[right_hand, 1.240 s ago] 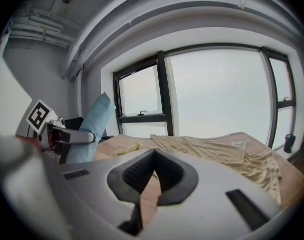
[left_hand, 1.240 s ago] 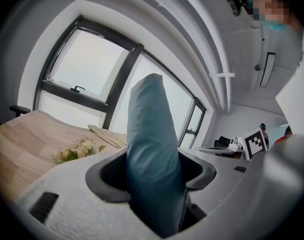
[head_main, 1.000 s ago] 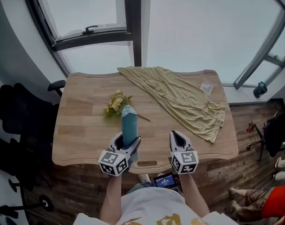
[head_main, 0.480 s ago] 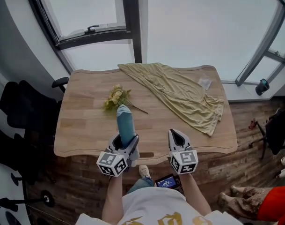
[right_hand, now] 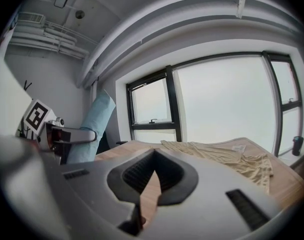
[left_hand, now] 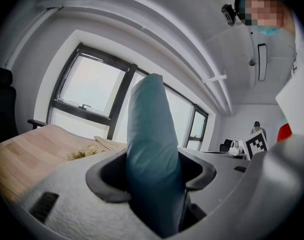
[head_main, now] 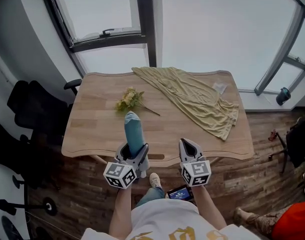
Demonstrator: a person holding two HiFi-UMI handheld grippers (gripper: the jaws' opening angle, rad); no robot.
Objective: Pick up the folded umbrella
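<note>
Teal folded umbrella (head_main: 132, 129), clamped in our left gripper (head_main: 133, 150), runs lengthwise toward twelve o'clock; our right gripper (head_main: 187, 144) is closed, empty.

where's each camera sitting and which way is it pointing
Head view: on the person's head, steeply down at the light wooden table; forearms, left gripper, right gripper show.
Left gripper view: on that gripper, along jaws clamped on the teal folded umbrella, toward windows.
Right gripper view: on that gripper, jaws shut, empty, facing table and olive cloth.
Shared: head and right gripper views both show the umbrella.
</note>
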